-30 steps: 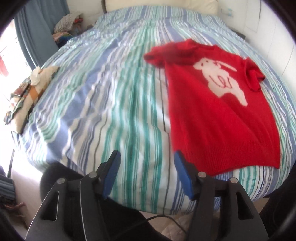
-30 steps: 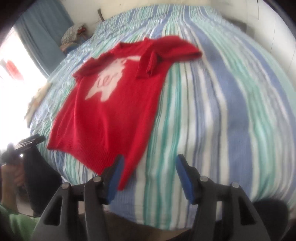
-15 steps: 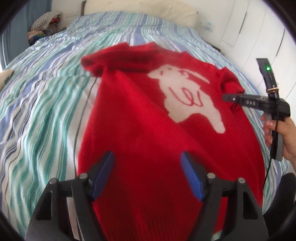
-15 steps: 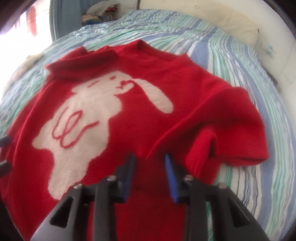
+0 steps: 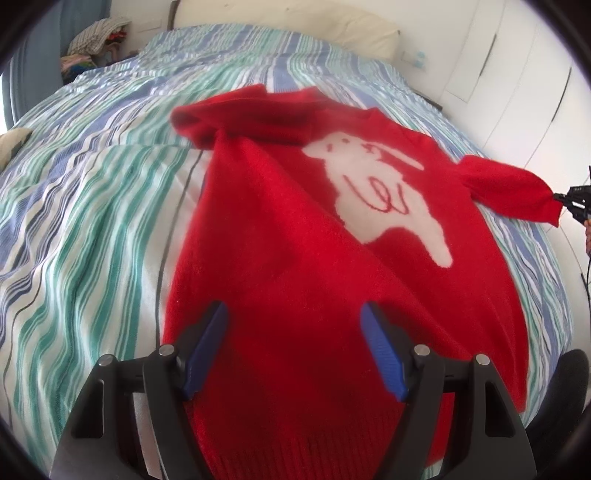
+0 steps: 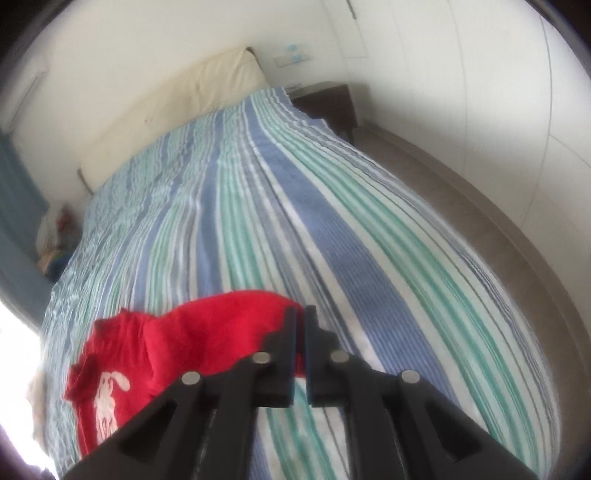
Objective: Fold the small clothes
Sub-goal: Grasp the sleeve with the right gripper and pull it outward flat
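Here, your left gripper (image 5: 293,339) hovers low over the hem end of a red sweater (image 5: 295,266), its blue pads (image 5: 207,347) spread wide and holding nothing. The sweater lies face up on a striped bed (image 5: 92,192), its long axis running from the hem near you up to the collar toward the headboard (image 5: 295,33). A white animal design (image 5: 384,192) sits on the chest. The sweater's left sleeve (image 5: 207,122) is bunched near the collar.

Your right gripper (image 6: 301,332) is pinched nearly closed on the cuff of the other sleeve (image 6: 229,325), which is stretched out sideways from the body toward the bed's right edge. In the left view that sleeve (image 5: 509,188) reaches to the gripper tip (image 5: 572,201) at the frame's edge.

Open striped bedding spreads wide to the left of the sweater and beyond it toward the headboard. On the right, the sweater lies close to the bed's edge, with floor (image 6: 461,192) and white cupboards (image 5: 509,74) beyond. A dark nightstand (image 6: 328,103) stands at the far right corner. A pile of clothes (image 5: 96,48) sits past the bed's far left corner, beside a blue curtain (image 6: 14,206).
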`<state>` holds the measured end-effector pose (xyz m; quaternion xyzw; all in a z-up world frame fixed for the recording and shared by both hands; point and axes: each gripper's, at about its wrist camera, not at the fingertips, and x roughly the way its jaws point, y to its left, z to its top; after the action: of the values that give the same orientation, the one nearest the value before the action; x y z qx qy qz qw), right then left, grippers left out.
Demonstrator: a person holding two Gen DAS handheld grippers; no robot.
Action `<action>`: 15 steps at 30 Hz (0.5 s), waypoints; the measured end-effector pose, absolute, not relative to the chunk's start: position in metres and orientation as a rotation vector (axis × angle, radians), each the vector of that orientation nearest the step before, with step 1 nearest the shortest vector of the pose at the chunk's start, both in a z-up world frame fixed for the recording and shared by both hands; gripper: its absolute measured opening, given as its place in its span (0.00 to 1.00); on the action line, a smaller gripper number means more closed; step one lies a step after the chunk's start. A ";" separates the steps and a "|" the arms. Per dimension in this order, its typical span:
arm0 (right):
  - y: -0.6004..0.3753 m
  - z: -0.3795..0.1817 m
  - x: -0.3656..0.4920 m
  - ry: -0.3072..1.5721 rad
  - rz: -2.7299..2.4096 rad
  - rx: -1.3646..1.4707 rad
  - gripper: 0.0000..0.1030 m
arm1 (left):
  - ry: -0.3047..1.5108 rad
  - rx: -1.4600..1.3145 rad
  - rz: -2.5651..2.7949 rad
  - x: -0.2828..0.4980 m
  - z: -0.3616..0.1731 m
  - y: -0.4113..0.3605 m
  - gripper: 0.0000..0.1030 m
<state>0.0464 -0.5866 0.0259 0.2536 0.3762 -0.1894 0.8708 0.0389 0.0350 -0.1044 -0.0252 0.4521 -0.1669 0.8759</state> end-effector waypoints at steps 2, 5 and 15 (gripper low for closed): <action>-0.609 0.010 0.040 0.825 -0.446 0.562 0.03 | 0.939 -0.047 -0.347 0.038 -0.104 0.035 0.74; -0.626 -0.018 0.035 0.896 -0.495 0.578 0.03 | 0.936 -0.029 -0.343 0.038 -0.106 0.033 0.74; -0.644 -0.059 -0.004 0.851 -0.492 0.731 0.38 | 0.936 -0.013 -0.340 0.037 -0.109 0.032 0.74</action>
<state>-0.0038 -0.6436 -0.0587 0.3430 0.3996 -0.2310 0.8181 0.0367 0.0319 -0.1086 -0.0063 0.4489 -0.1633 0.8785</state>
